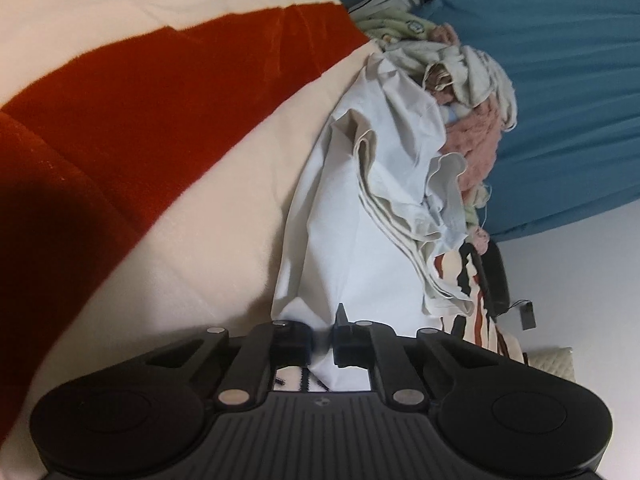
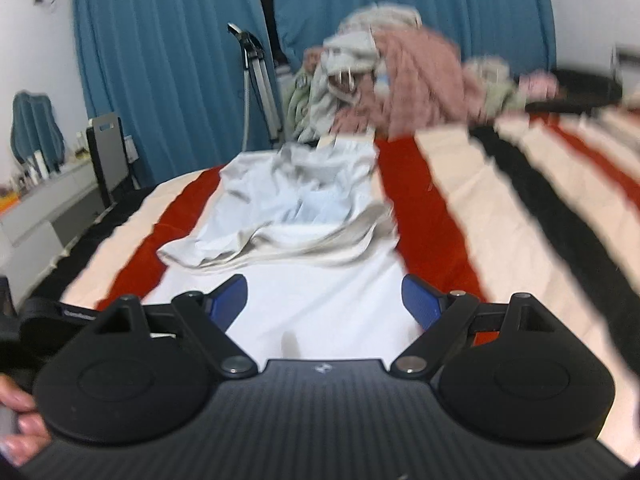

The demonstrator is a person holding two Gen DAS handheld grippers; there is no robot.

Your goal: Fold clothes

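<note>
One pale, white-blue cotton garment (image 2: 304,216) is lying stretched along the striped blanket (image 2: 472,216) that is covering the bed, its near end smooth and flat, its far half rumpled into folds with a greyish band bunching across the middle. In my left view the same cloth (image 1: 340,216) is running away from me, sideways in the picture, and a fold of its near edge is sitting pinched between the two black fingers of my left gripper (image 1: 321,340), which are pressed nearly together on the fabric. My right gripper (image 2: 325,300) is hovering over the flat near end of the garment with its blue-padded fingers (image 2: 230,300) spread wide, white cloth showing between them and nothing gripped; whether the pads are touching the fabric I cannot tell. Past the garment's far end a heap of mixed laundry (image 2: 400,80), pink, cream and grey, is piling up on the bed. Behind it teal curtains (image 2: 168,60) are hanging, with a folded metal tripod (image 2: 256,76) leaning in front of them to the left. Far left, a low grey cabinet (image 2: 44,208) is standing by the white wall.
</note>
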